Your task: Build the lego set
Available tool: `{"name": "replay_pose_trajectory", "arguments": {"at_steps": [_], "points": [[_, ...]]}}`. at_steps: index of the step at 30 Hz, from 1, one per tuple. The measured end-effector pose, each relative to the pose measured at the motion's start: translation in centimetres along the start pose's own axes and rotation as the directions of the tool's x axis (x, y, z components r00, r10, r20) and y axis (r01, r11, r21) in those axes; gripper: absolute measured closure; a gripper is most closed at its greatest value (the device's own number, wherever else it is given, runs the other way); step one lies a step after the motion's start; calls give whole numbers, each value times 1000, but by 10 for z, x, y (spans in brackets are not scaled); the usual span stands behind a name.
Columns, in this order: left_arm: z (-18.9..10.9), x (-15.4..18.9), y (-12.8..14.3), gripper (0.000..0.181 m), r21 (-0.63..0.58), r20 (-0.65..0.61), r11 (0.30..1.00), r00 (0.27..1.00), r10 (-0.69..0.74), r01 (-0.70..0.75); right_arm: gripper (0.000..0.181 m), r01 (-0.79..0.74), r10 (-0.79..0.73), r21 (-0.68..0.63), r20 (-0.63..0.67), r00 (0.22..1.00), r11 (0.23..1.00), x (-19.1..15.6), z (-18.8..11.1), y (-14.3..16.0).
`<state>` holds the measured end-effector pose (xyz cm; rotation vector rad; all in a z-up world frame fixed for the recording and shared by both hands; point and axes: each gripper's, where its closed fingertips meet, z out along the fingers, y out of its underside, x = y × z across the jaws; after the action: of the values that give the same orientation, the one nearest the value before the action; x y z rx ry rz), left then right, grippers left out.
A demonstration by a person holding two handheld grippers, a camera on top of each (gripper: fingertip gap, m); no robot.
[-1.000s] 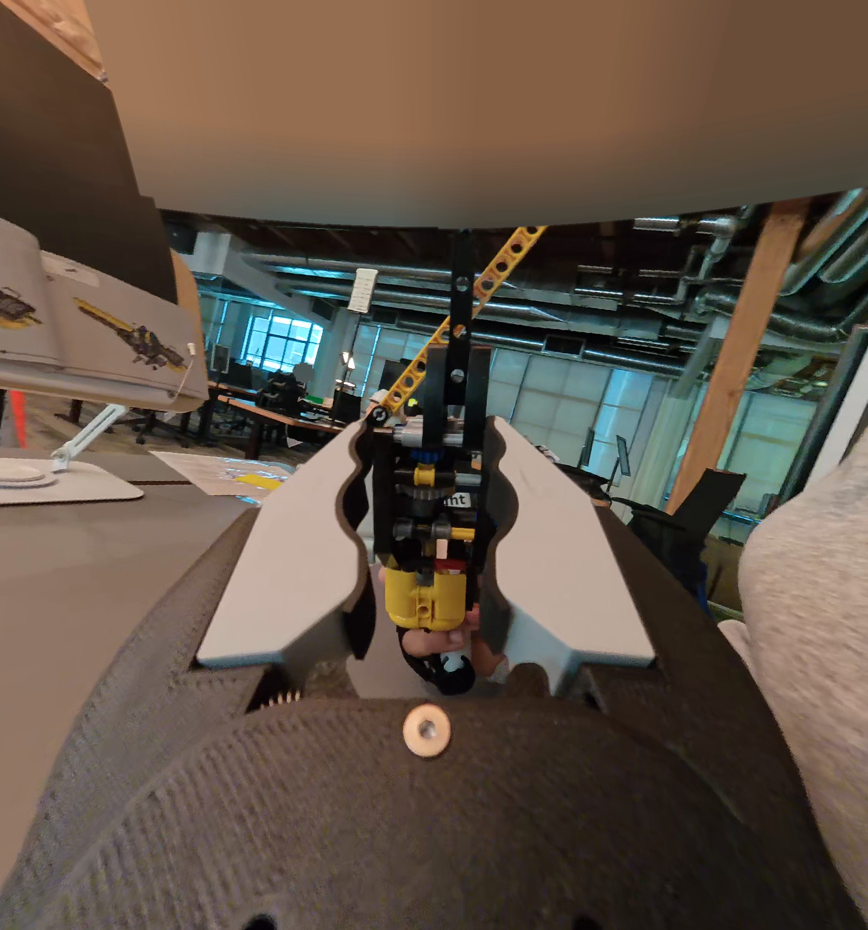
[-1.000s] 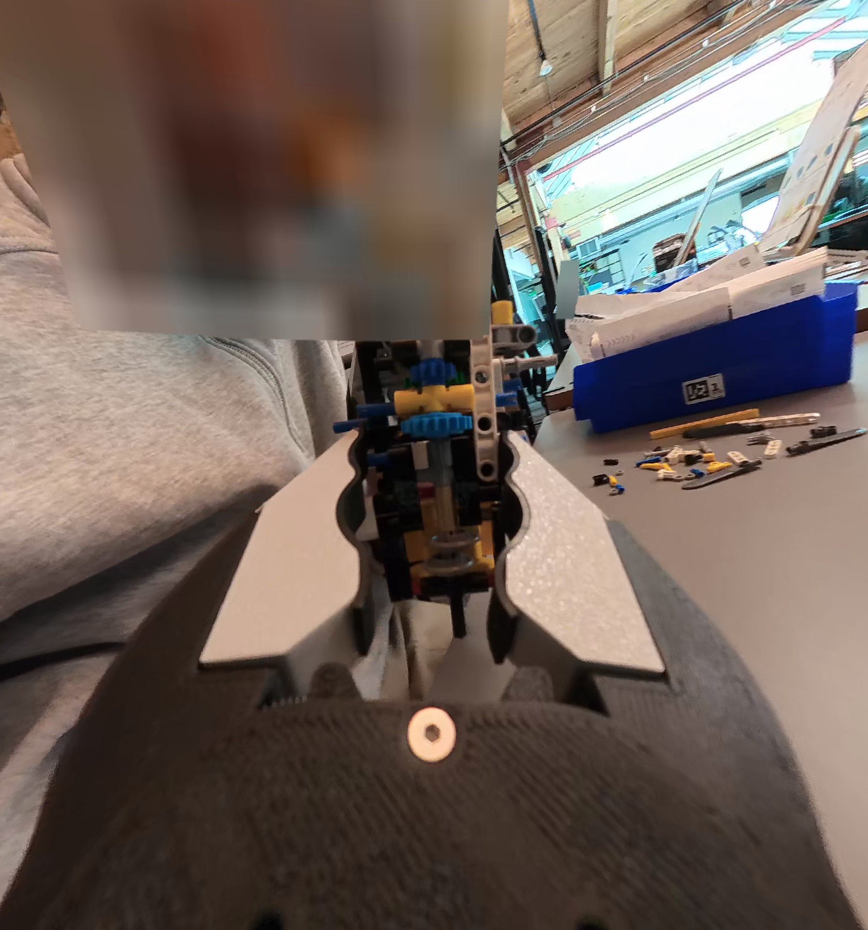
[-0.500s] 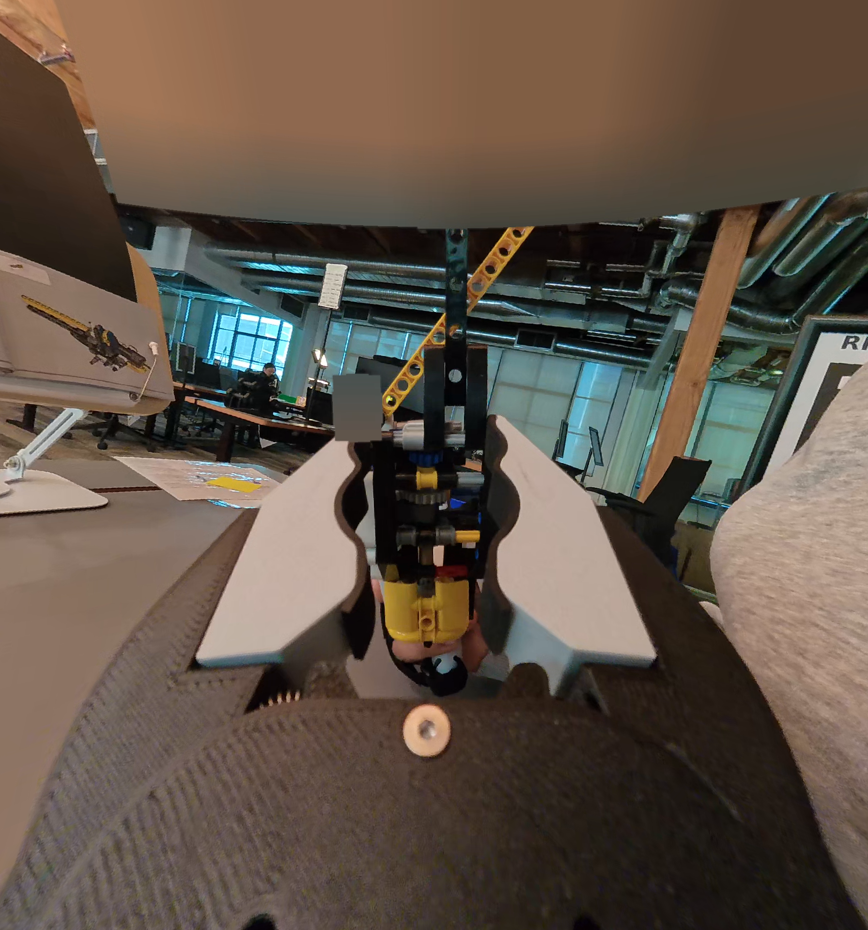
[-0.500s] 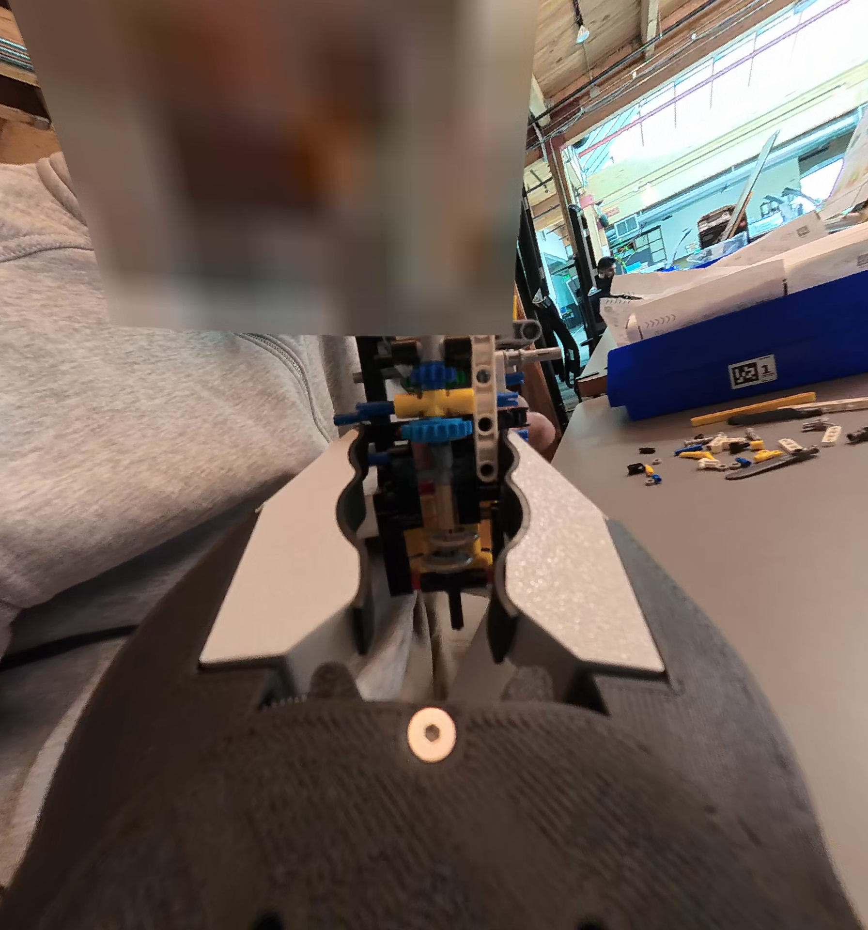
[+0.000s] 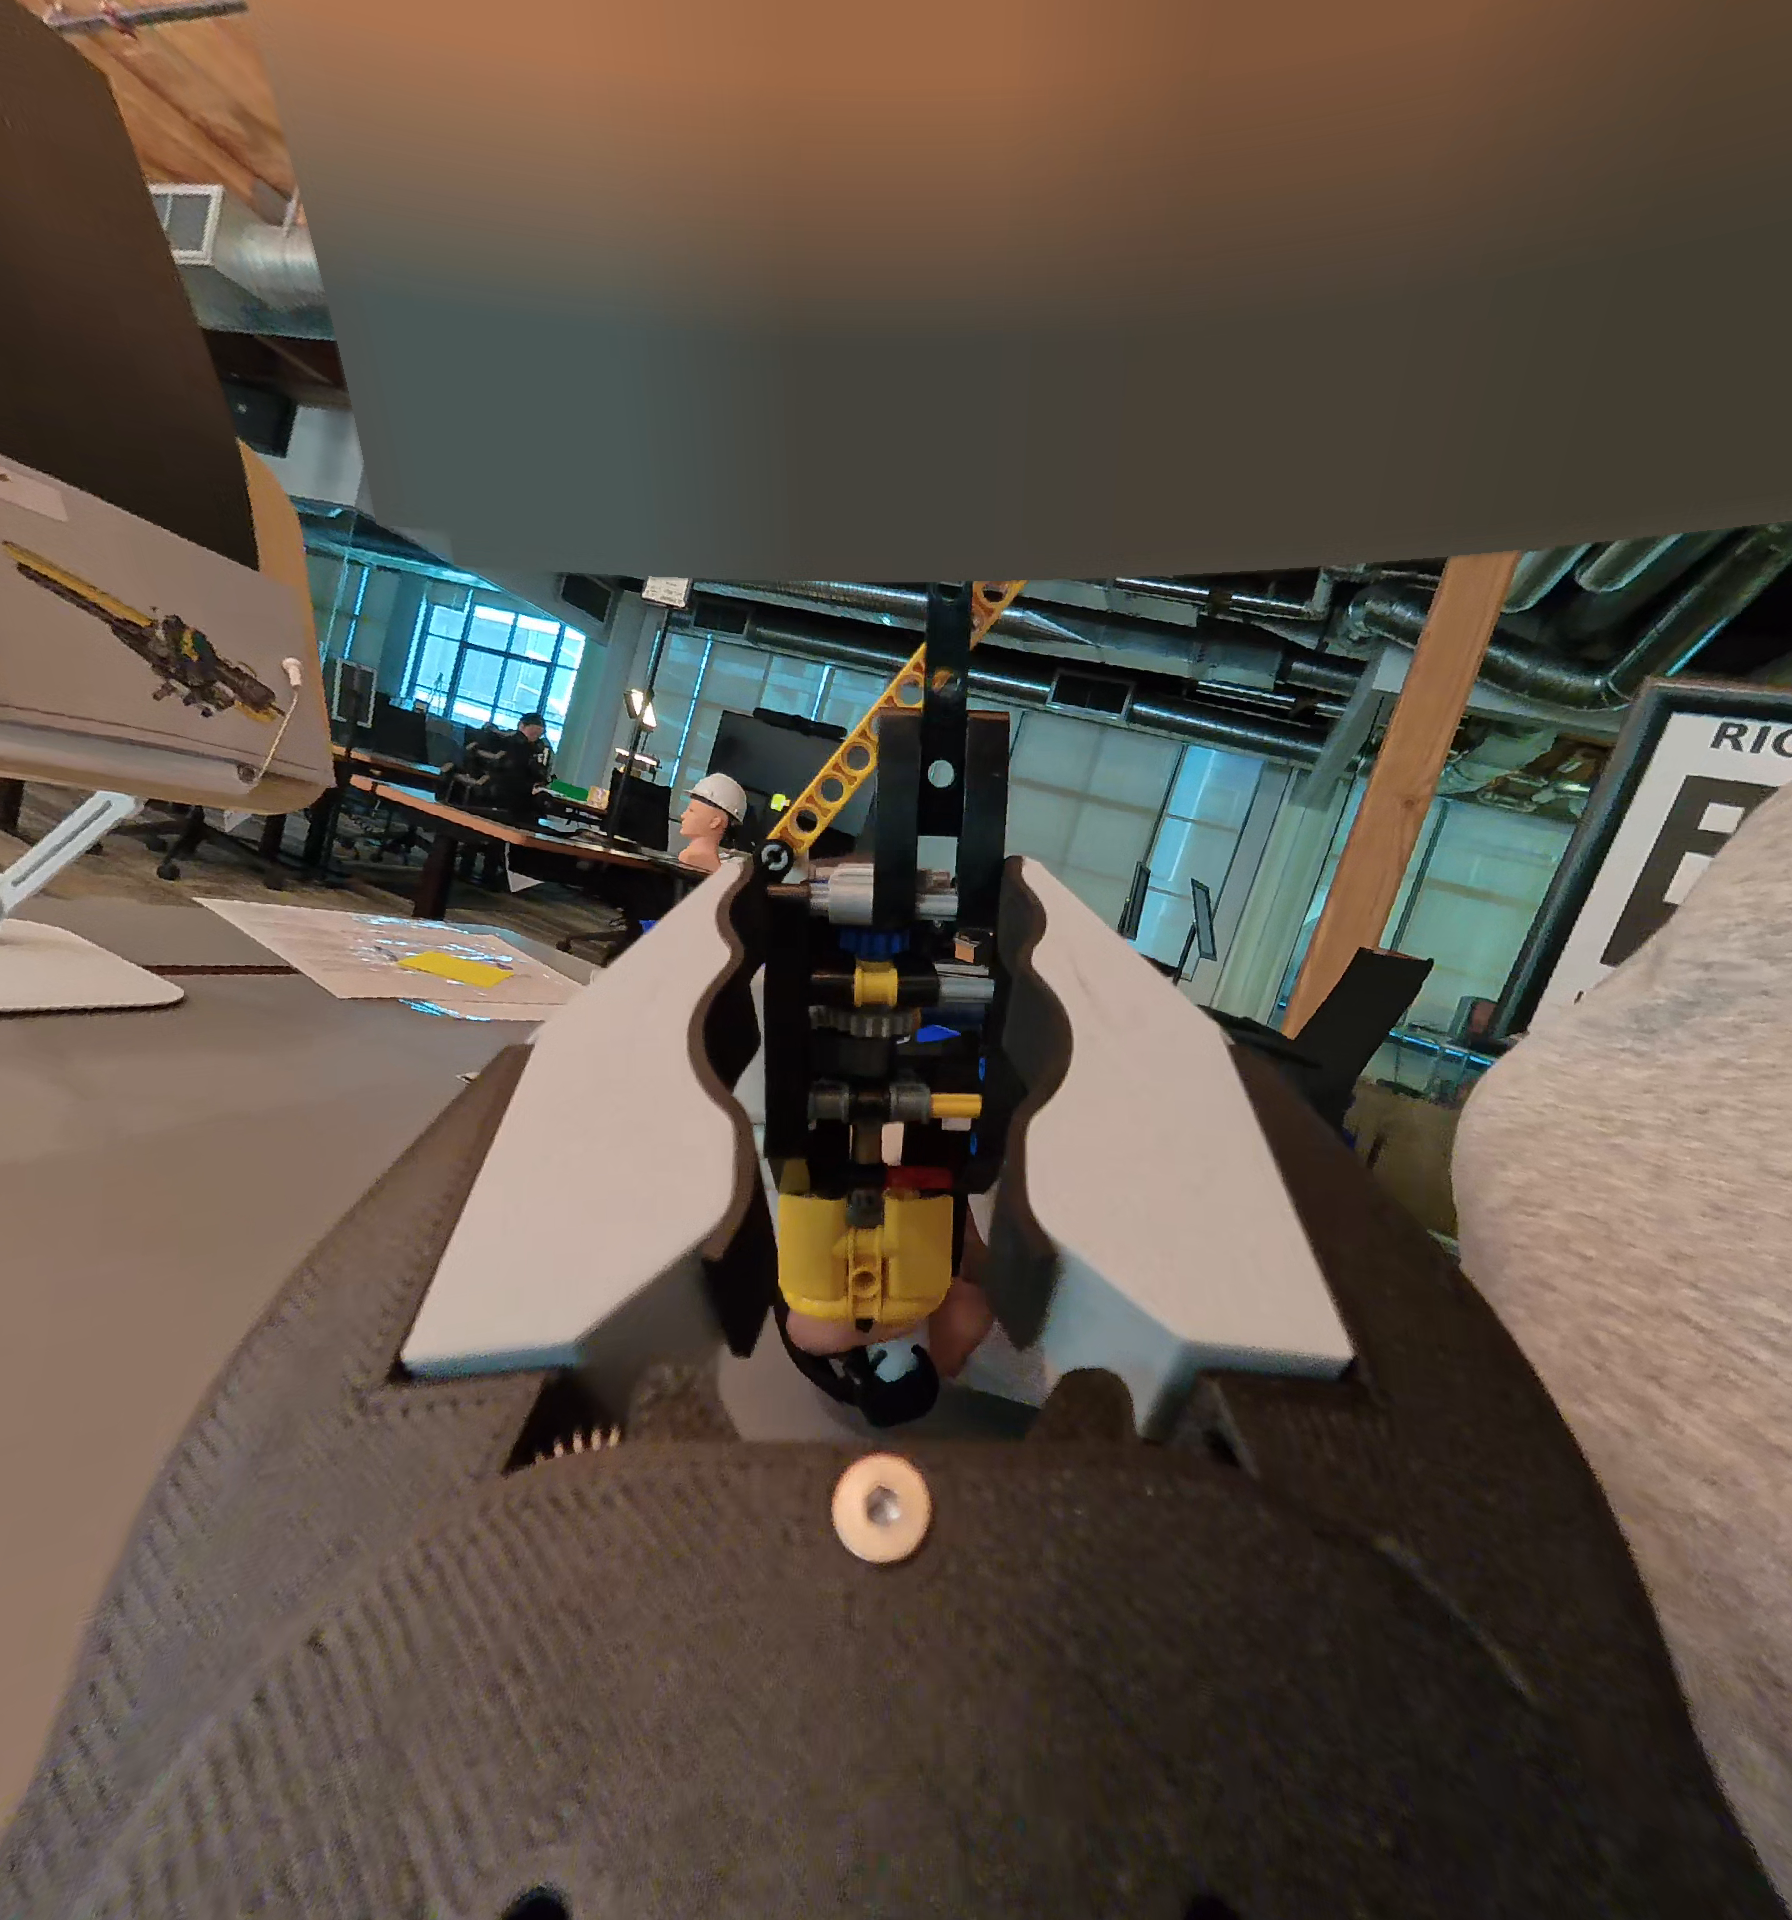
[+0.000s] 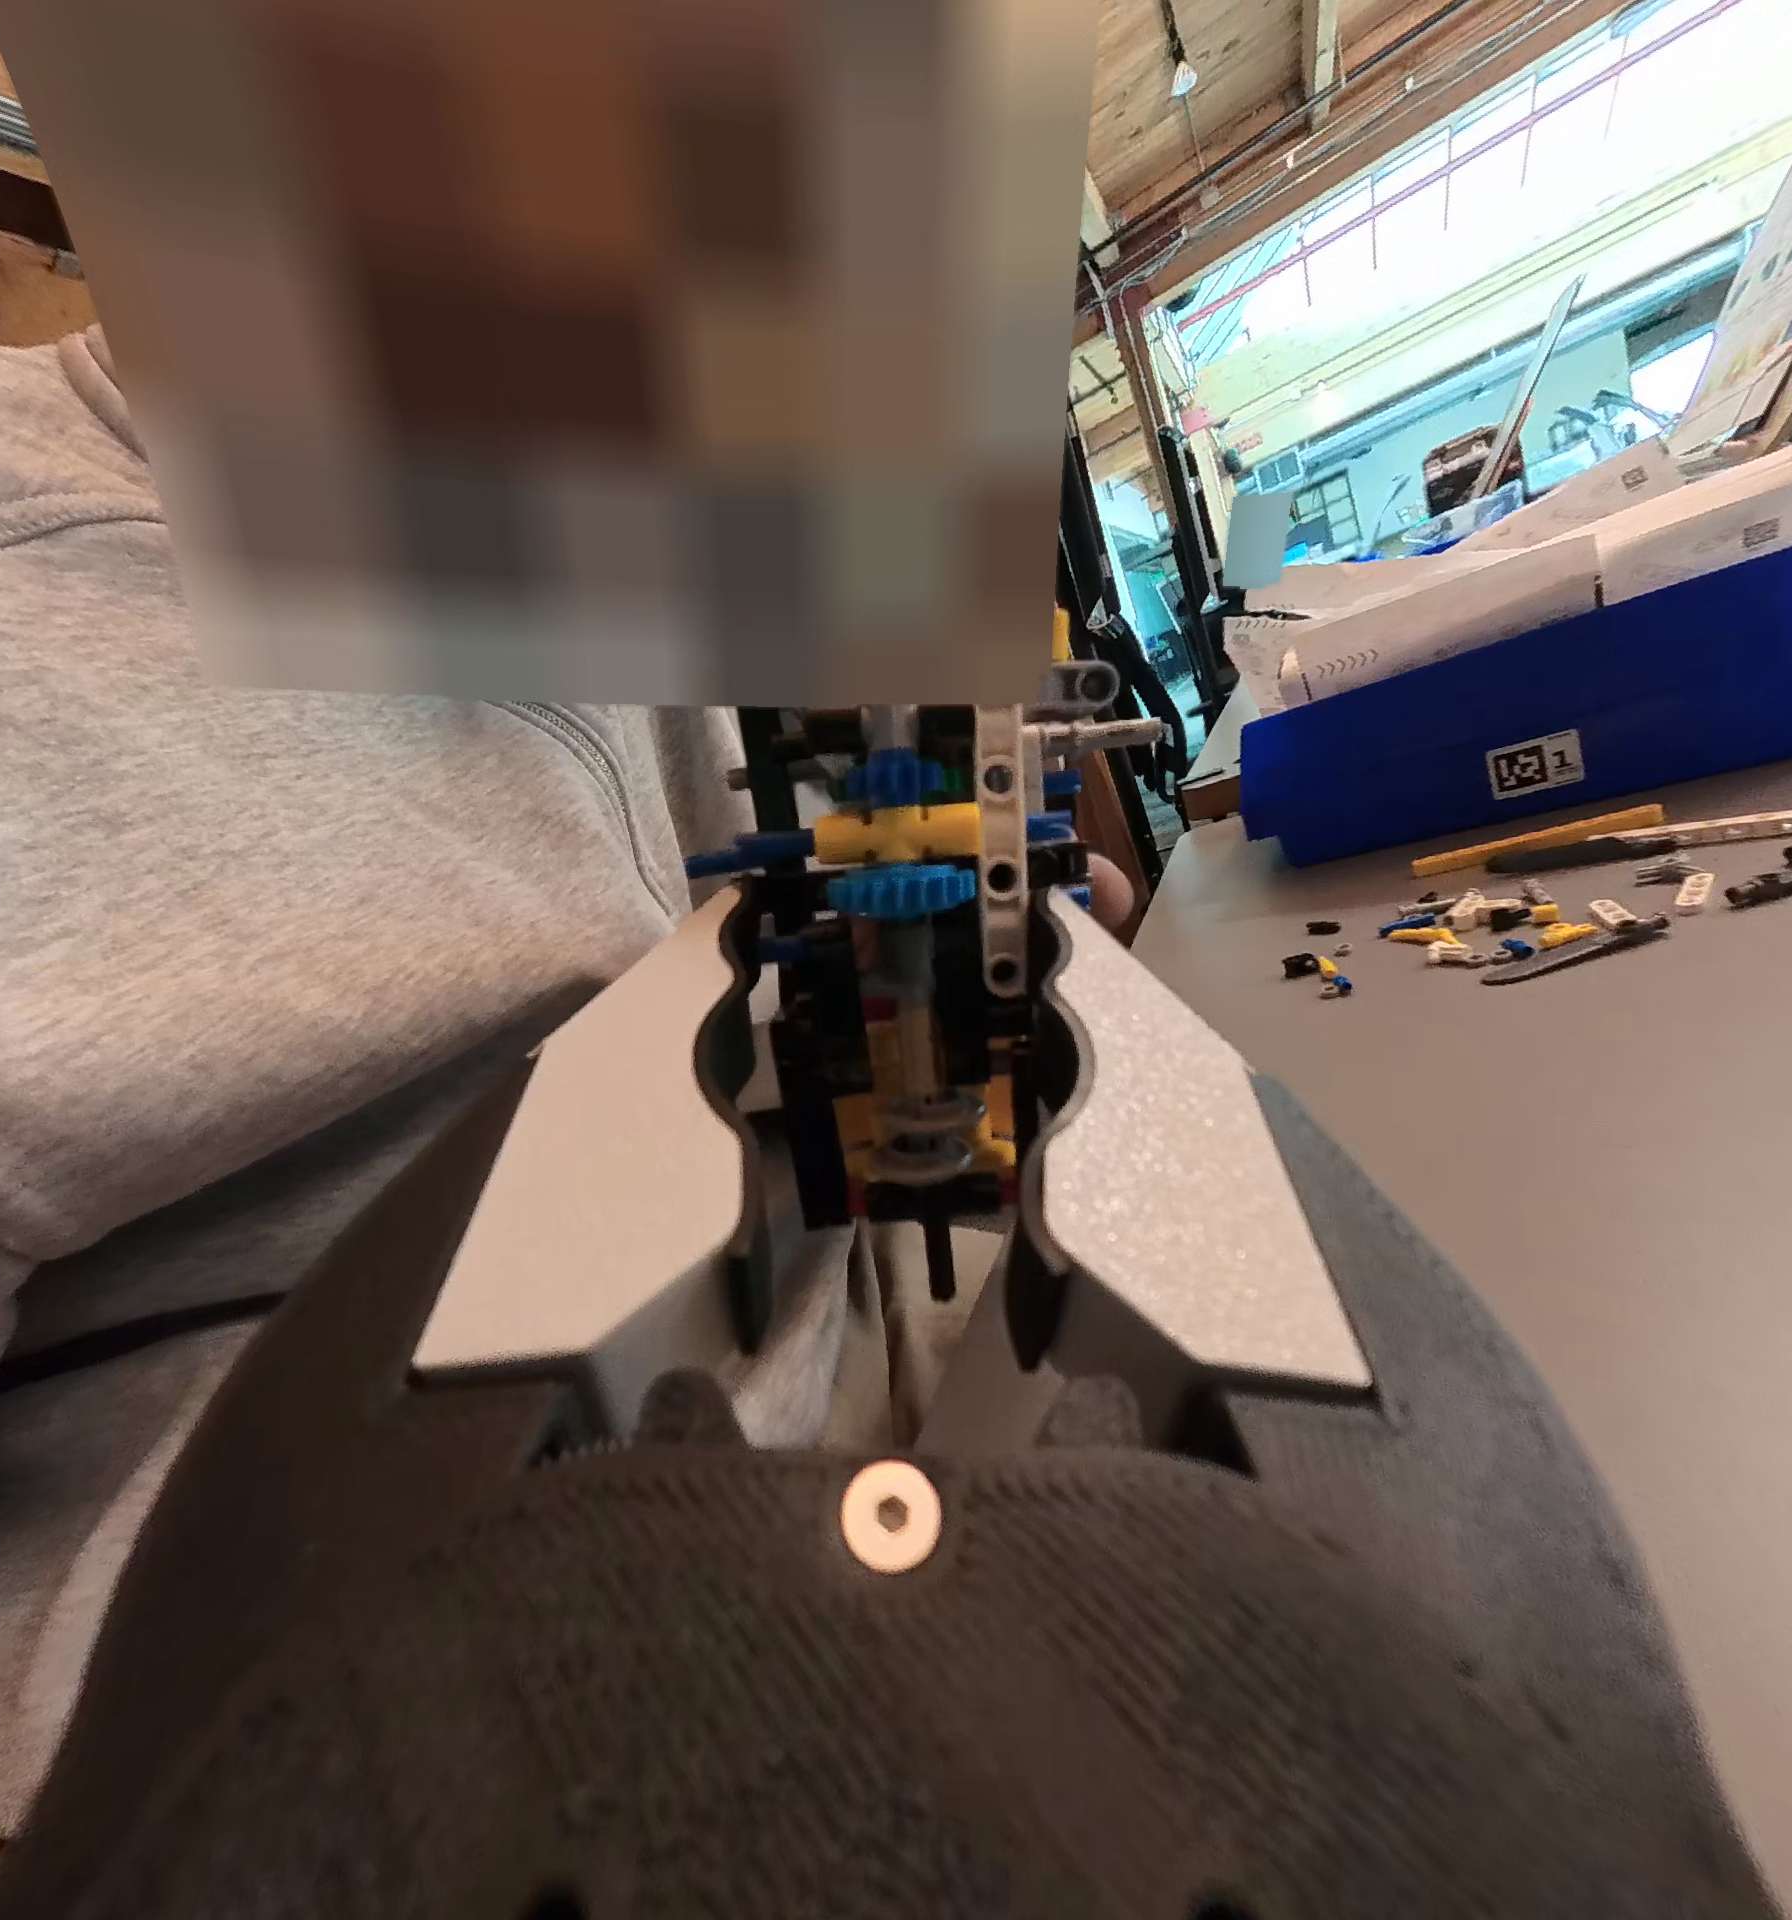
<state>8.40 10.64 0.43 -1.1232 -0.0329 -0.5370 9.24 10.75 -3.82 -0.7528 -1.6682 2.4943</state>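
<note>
A black, yellow and blue lego model [image 5: 876, 1081] is clamped between both grippers, held up off the table. My left gripper [image 5: 881, 883] is shut on its end with the yellow block; a yellow holed beam [image 5: 850, 769] and a black beam rise from it. My right gripper [image 6: 887, 904] is shut on the model [image 6: 902, 997] at the end with blue gears [image 6: 897, 888] and a light grey holed beam [image 6: 1001, 873]. A fingertip [image 6: 1115, 888] shows just behind the model.
Loose lego pieces [image 6: 1494, 925] lie on the grey table [image 6: 1494, 1195] in front of a blue bin [image 6: 1546, 758] with papers. An open instruction book [image 5: 113, 644] stands on a white stand at left. A grey-sleeved person is close by [image 6: 248, 935]. About 4 cm separates my left fingertips from my right.
Both grippers keep their hold on the model. The views have swung slightly: the book and the blue bin have shifted in frame; the model stays put between the fingers.
</note>
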Motion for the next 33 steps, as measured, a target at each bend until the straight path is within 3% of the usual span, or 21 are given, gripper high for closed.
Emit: {"name": "replay_pose_trajectory", "arguments": {"at_steps": [6, 9, 12, 27, 33], "points": [[-2, 3, -1, 134, 20, -17, 1000, 1000, 22, -22, 132, 0, -1, 17, 11, 1000, 1000, -2, -1, -2], [-2, 6, -2, 121, 34, -35, 999, 999, 17, -16, 131, -9, 8, 66, 18, 1000, 998, -2, -4, -10], [-1, 1, 0, 119, 25, -4, 999, 1000, 27, -27, 132, -2, 2, 86, 4, 1000, 996, -1, -8, -14], [-1, 8, 1, 136, 26, -114, 994, 988, -106, 109, 131, -3, 4, -25, 20, 1000, 1000, -11, 3, 0], [-1, 12, 0, 141, 19, -175, 983, 968, -178, 184, 132, 2, -2, -6, 30, 1000, 1000, -16, -1, -5]]}}
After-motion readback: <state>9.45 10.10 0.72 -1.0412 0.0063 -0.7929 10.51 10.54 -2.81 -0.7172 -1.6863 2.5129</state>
